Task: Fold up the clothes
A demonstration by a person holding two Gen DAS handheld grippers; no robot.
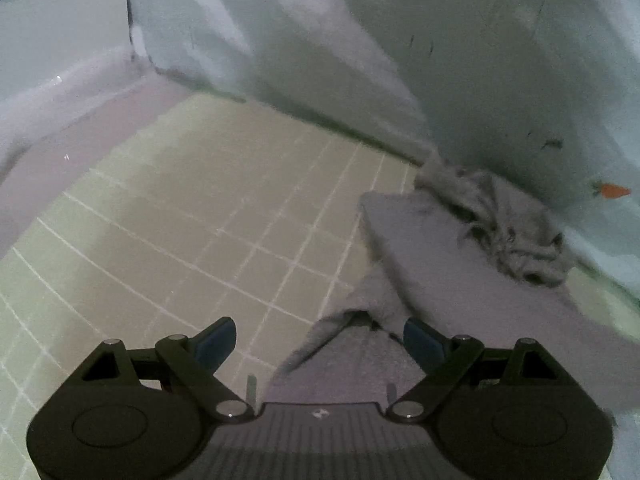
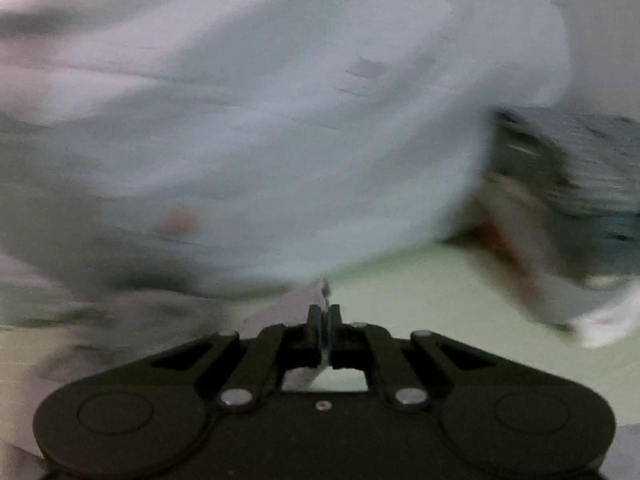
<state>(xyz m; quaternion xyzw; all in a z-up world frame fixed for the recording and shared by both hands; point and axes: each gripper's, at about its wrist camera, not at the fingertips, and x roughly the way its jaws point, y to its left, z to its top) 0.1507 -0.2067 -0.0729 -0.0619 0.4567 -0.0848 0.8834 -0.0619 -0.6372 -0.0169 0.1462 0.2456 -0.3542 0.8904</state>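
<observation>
From my left wrist view, the left gripper (image 1: 316, 342) sits at the near edge over the gridded mat (image 1: 200, 240), with a flat cloth (image 1: 432, 264) running from between its fingers away to the right. A crumpled cloth (image 1: 508, 224) lies on that flat cloth's far right part, against a large draped sheet (image 1: 480, 60) that rises behind the mat. In my right wrist view (badly blurred), the right gripper (image 2: 325, 312) has a fabric edge (image 2: 292, 304) between its fingers, the sheet behind it and a heap I cannot make out far right.
</observation>
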